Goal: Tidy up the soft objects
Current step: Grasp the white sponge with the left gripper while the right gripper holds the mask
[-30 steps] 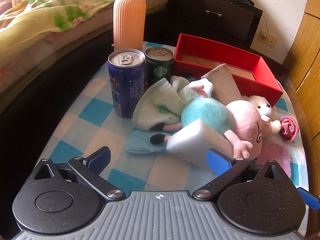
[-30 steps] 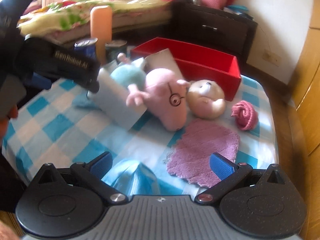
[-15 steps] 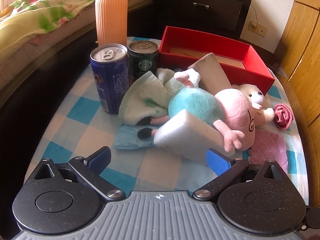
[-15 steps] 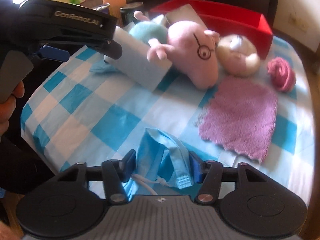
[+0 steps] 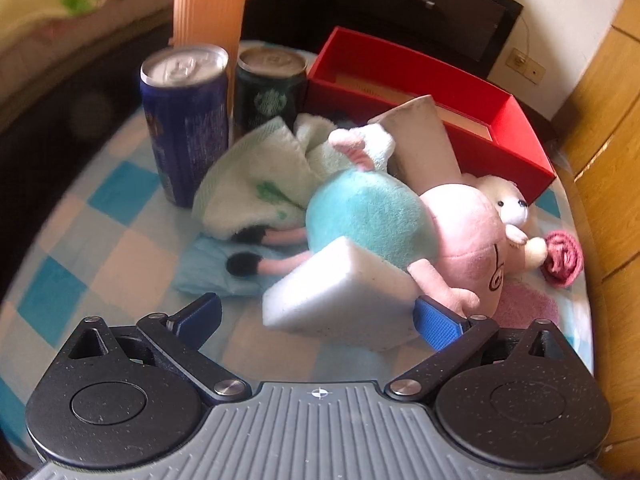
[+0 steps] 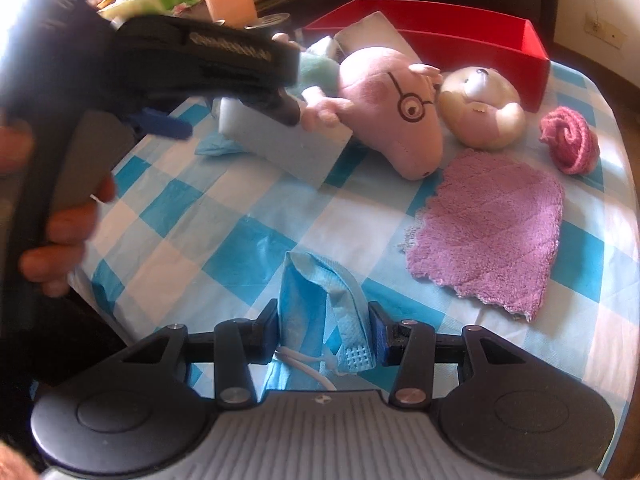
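Left gripper [image 5: 316, 320] at lower frame centre, jaws spread wide, gripped by bare hand [image 6: 60, 216] at left edge. Right gripper [image 6: 324, 334] low centre, jaws pinched close.

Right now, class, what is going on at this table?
A person holds a claw in each hand at a table with a blue checked cloth. The right claw is shut on a crumpled blue face mask. The left claw is open, its fingers either side of a white sponge block that leans against the pink pig plush. The red box behind holds none of the soft things that show.
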Motion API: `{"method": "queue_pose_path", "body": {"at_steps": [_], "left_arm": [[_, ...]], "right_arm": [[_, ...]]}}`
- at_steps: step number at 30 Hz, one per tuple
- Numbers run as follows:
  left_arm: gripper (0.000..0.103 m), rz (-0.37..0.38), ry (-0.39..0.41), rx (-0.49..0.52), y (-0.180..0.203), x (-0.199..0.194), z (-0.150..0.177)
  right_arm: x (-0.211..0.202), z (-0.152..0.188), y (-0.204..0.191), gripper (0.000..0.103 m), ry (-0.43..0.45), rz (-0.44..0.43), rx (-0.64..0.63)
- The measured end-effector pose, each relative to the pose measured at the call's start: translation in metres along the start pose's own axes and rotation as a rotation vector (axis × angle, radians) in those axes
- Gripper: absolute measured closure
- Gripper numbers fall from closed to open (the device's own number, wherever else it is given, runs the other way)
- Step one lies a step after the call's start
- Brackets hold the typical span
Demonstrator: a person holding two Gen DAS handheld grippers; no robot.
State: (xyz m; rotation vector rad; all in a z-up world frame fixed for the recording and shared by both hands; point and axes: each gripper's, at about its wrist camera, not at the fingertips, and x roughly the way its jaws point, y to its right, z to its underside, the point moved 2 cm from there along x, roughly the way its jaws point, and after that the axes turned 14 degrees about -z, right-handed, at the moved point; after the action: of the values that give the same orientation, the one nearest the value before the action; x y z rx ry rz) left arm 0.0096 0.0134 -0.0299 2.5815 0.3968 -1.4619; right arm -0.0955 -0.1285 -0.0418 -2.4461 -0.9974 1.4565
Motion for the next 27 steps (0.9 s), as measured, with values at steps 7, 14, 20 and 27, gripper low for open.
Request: {"method": "queue_pose_path", "body": {"at_steps": [7, 14, 20, 27], "left_arm": [[0.028, 0.164, -0.142, -0.293, -0.036, 0.016, 0.002], [0.059, 0.231, -0.144, -0.333, -0.049, 0.007, 0.0], [0.023, 0.246, -0.135, -0.37, -0.054, 0.01, -0.005], [0.018, 0.2, -0.198, -0.473, -0.062, 0.03, -0.005]], "right_arm": [[-0.004, -0.001, 0.001, 0.08, 0.008, -0.026, 0.014], [-0.003, -0.001, 0.006, 0.08, 0.002, -0.053, 0.047], [0.0, 0.002, 0.006, 0.08, -0.014, -0.047, 0.045], [0.002, 0.001, 0.005, 0.08, -0.015, -0.055, 0.029]]}}
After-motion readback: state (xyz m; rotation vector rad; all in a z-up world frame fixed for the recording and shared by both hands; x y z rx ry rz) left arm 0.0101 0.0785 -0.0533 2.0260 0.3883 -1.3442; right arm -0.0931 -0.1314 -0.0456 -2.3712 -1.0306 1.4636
